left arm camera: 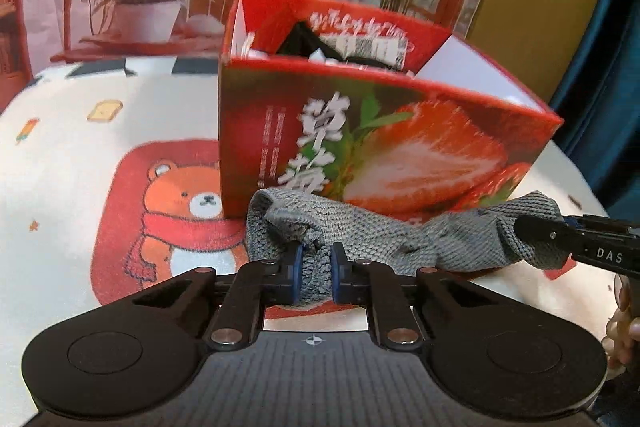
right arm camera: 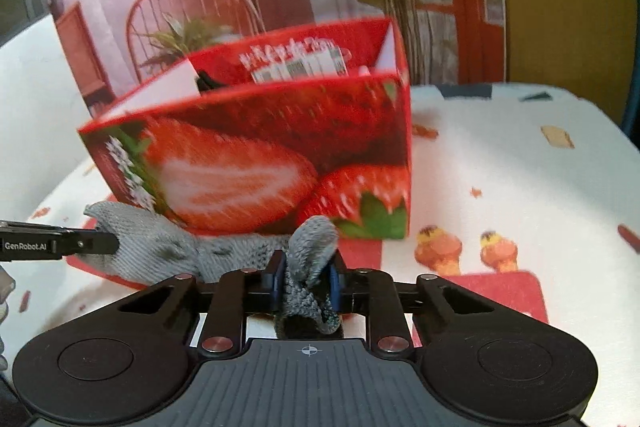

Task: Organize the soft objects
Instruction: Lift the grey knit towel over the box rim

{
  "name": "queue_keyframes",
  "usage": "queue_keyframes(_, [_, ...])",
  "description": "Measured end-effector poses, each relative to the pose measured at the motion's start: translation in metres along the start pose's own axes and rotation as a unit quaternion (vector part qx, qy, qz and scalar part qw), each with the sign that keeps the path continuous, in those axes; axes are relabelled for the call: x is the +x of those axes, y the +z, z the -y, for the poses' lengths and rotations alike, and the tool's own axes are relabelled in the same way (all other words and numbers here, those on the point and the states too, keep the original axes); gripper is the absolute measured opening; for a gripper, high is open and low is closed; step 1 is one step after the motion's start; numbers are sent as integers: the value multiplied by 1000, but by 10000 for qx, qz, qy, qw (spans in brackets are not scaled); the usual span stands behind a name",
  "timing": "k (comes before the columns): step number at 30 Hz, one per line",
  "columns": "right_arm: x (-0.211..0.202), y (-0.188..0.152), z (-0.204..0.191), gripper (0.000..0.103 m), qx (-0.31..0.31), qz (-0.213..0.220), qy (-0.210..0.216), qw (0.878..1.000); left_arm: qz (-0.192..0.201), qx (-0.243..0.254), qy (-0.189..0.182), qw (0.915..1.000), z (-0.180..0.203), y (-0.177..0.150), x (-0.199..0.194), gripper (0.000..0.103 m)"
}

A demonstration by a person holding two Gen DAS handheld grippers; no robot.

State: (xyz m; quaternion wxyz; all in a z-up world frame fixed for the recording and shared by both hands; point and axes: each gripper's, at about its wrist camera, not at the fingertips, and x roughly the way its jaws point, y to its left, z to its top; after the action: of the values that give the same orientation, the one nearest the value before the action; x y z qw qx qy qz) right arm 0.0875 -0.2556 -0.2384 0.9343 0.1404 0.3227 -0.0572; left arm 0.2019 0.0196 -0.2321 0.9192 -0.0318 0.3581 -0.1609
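A grey knitted cloth (left arm camera: 384,235) stretches across the table in front of an open red strawberry box (left arm camera: 400,147). My left gripper (left arm camera: 316,273) is shut on the cloth's left end, which bunches between its blue pads. At the right edge of this view, the other gripper's black finger (left arm camera: 540,233) bites the cloth's far end. In the right wrist view, my right gripper (right arm camera: 306,281) is shut on a folded grey cloth (right arm camera: 312,251) end just before the box (right arm camera: 260,155). The left gripper's finger (right arm camera: 92,241) holds the opposite end at the left.
The box holds a black item (left arm camera: 304,41) and printed packets (right arm camera: 296,63). The table wears a white cloth with a red bear patch (left arm camera: 168,211) and food prints. A printed backdrop with chairs and plants stands behind. A hand (left arm camera: 624,323) shows at the right edge.
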Motion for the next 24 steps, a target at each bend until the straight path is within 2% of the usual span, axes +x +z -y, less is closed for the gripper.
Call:
queue_keyframes(8, [-37, 27, -12, 17, -245, 525, 228, 9981, 634, 62, -14, 9980, 7, 12, -46, 15])
queue_keyframes(14, [-61, 60, -20, 17, -466, 975, 370, 9935, 1182, 188, 23, 9928, 15, 37, -76, 15])
queue_keyframes(19, [-64, 91, -24, 17, -643, 1212, 348, 9899, 1470, 376, 66, 9884, 25, 67, -80, 15])
queue_keyframes(24, [-51, 118, -24, 16, -764, 1350, 198, 9877, 1676, 582, 225, 9839, 32, 89, -70, 15])
